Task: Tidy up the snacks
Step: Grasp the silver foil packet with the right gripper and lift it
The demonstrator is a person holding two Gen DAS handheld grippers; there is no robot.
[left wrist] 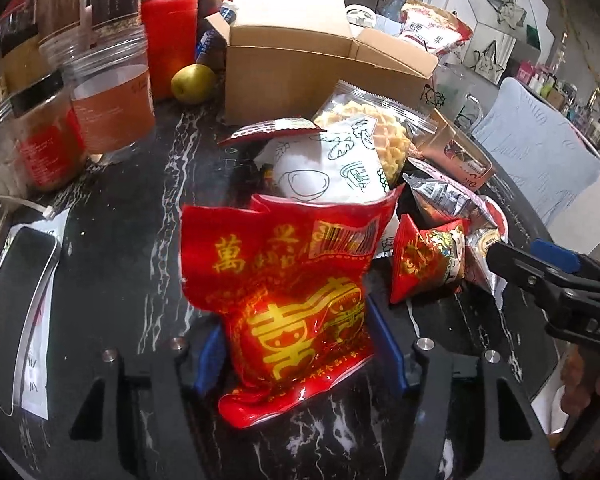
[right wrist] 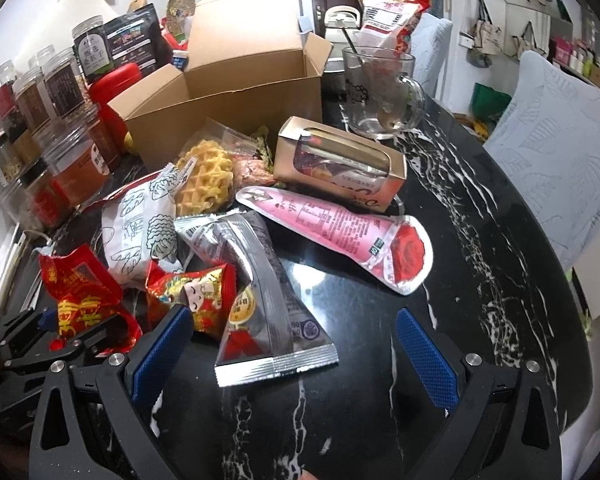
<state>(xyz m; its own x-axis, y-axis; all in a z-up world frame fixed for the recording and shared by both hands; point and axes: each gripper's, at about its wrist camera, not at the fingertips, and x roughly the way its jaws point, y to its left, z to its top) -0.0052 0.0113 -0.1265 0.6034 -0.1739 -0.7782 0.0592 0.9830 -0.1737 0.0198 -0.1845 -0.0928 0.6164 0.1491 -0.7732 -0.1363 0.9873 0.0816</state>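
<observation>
You are gripping the red snack bag [left wrist: 288, 292] with the left gripper [left wrist: 300, 354]: its blue pads [left wrist: 386, 344] are pressing in on both sides of the bag's lower half, and the bag is standing upright between them, with its crumpled top edge pointing toward the pile. In the right wrist view the same bag [right wrist: 84, 296] is sitting at the far left, held in the left gripper [right wrist: 60, 332].

Your right gripper [right wrist: 292, 356] is standing wide apart, with nothing between its pads. The silver packet [right wrist: 260, 296] is lying flat on the black marble table [right wrist: 480, 240], with its near end just between the open fingers but touching neither. A small red packet with a cartoon face [right wrist: 196, 292] is resting beside the left pad [right wrist: 162, 354].

The rest of the snacks are lying heaped in the middle of the table: a white printed pouch [right wrist: 140, 232], a waffle biscuit pack [right wrist: 206, 176], a pink cone-shaped packet [right wrist: 340, 236] and a windowed carton [right wrist: 340, 160]. Behind the heap, an open cardboard box [right wrist: 228, 92] is standing with its lid raised. A glass mug [right wrist: 380, 92] is standing to the right of the box, and clear jars [right wrist: 60, 148] are lining the left edge. In the left wrist view, a yellow-green fruit [left wrist: 192, 82] is lying beside the box [left wrist: 300, 60], and a phone [left wrist: 16, 300] is lying at the left edge.
</observation>
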